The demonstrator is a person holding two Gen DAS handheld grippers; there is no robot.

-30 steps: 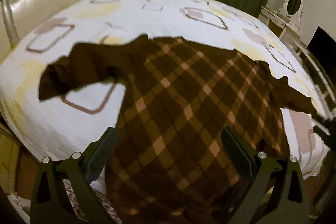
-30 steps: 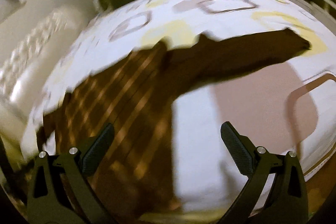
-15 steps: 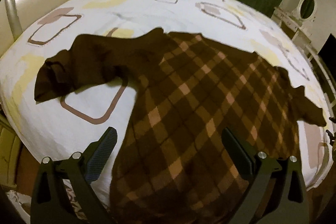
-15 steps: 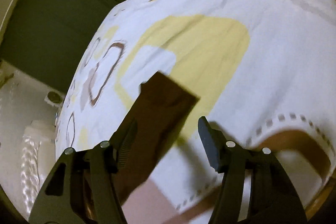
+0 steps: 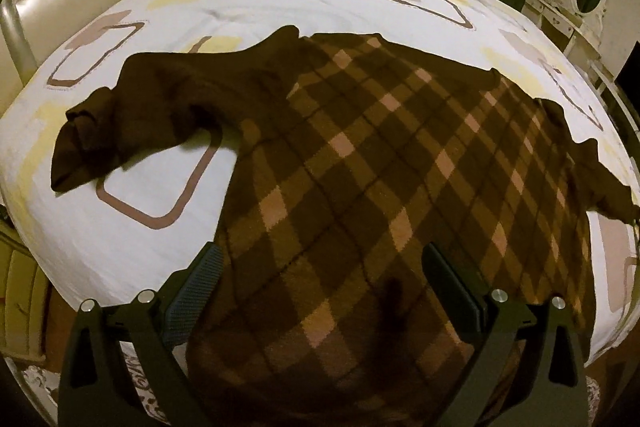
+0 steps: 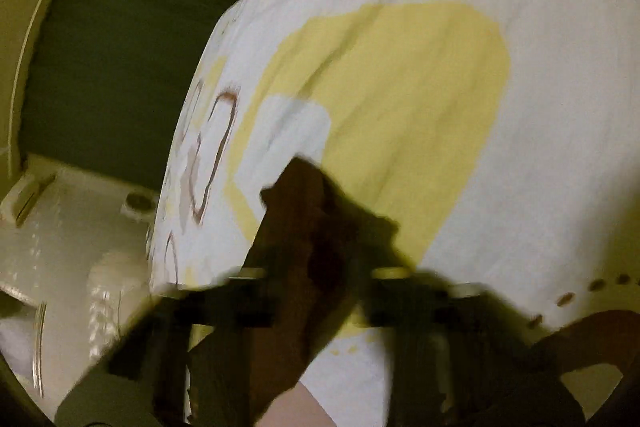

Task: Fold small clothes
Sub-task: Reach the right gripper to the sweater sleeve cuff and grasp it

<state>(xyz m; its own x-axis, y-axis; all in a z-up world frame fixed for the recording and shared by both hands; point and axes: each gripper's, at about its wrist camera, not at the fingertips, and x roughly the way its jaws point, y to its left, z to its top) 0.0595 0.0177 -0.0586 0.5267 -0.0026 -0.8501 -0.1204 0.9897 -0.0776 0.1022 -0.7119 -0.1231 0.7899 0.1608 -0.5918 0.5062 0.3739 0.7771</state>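
Brown plaid knit sweater (image 5: 360, 187) lies spread flat across the centre of the white patterned bedsheet (image 5: 280, 7), sleeves outstretched, presumably readied for folding. Left gripper (image 5: 320, 283) hovers above its hem, jaws apart and empty. Right gripper (image 6: 316, 275), lower centre of its blurred view, appears clamped on the sleeve cuff (image 6: 304, 195).

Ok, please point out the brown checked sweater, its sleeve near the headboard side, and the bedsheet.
brown checked sweater (image 5: 360, 167), left wrist view, on the checked front panel.
sleeve (image 5: 132, 115), left wrist view, on the plain brown middle part.
bedsheet (image 5: 280, 15), left wrist view, on a bare white area.
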